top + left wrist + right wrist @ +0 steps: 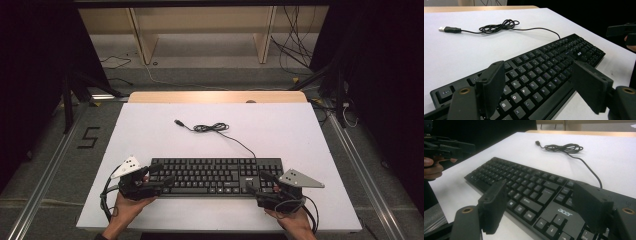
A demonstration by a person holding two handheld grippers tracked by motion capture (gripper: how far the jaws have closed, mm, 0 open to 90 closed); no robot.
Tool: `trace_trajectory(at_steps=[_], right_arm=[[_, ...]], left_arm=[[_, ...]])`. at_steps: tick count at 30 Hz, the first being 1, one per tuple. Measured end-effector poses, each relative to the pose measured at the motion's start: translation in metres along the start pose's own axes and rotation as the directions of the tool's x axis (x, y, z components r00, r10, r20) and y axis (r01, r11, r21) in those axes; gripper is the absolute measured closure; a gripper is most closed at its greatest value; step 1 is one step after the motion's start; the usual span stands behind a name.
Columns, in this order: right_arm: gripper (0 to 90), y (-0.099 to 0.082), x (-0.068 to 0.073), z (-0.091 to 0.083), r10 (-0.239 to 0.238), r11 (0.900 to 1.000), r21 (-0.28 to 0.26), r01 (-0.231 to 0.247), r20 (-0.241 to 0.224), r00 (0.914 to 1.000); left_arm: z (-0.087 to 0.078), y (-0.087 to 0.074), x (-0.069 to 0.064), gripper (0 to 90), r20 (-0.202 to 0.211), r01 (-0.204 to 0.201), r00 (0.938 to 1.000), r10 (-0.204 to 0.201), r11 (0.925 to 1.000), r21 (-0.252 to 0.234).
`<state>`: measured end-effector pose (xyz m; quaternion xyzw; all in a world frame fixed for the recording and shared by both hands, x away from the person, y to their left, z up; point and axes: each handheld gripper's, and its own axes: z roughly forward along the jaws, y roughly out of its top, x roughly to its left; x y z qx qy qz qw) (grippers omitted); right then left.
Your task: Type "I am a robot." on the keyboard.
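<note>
Both tongs (161,177) (259,182) gape, flanking the black keyboard's (215,176) ends.

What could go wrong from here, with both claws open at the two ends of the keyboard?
1. The left claw and right claw straddle keys, not only the keyboard edge; closing could press or pop keycaps.
2. If the ends are lifted unevenly, the keyboard could tilt and slip from the open jaws.
3. The cable lies loosely coiled behind with its plug free; moving the keyboard would likely drag it across the table.
</note>
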<state>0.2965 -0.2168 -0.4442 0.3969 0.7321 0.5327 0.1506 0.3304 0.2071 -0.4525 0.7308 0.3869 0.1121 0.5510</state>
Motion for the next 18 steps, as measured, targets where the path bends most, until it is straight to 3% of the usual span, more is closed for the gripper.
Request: trace_trajectory(at_steps=[18], right_arm=[[29.3, 0.0007, -0.0007, -0.0001, -0.006, 1.0000, -0.005, 0.006, 0.006, 1.0000]], left_arm=[[0.0002, 0.0002, 0.0000, 26.9, -0.001, -0.003, 1.0000, 0.003, 1.0000, 0.000]])
